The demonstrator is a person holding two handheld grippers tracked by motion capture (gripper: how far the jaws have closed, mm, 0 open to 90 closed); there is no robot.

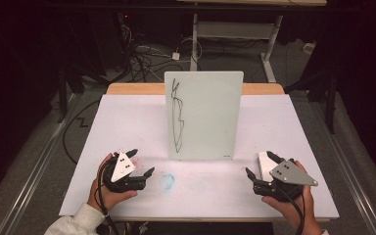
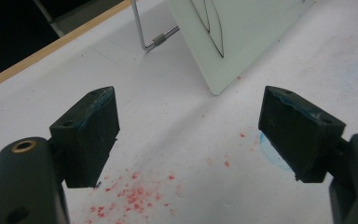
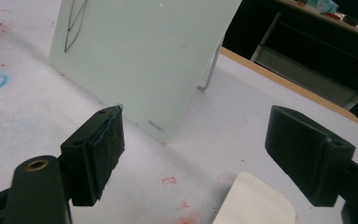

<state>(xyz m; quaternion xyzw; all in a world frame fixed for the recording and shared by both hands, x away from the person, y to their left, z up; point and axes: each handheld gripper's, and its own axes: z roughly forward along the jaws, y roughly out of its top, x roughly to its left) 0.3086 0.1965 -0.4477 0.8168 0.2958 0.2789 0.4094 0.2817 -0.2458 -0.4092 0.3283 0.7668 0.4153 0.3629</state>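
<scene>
Standing propped upright mid-surface (image 1: 127, 127) in the high view, the whiteboard (image 1: 203, 115) bears a black scribble; the left hand-held gripper (image 1: 141, 162) and right hand-held gripper (image 1: 260, 164) rest either side. Left gripper view: jaws spread, empty, over red specks (image 2: 130, 196). Right gripper view: jaws spread, a white eraser (image 3: 256, 200) lying just below, unpinched.

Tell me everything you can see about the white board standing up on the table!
The whiteboard is a smooth, glossy white panel with rounded corners. It stands in the middle of the table, leaning back on a thin metal wire stand behind it. A black squiggly marker drawing runs down its left side, and a tiny printed mark sits at its lower right corner. Neither gripper touches it.
</scene>
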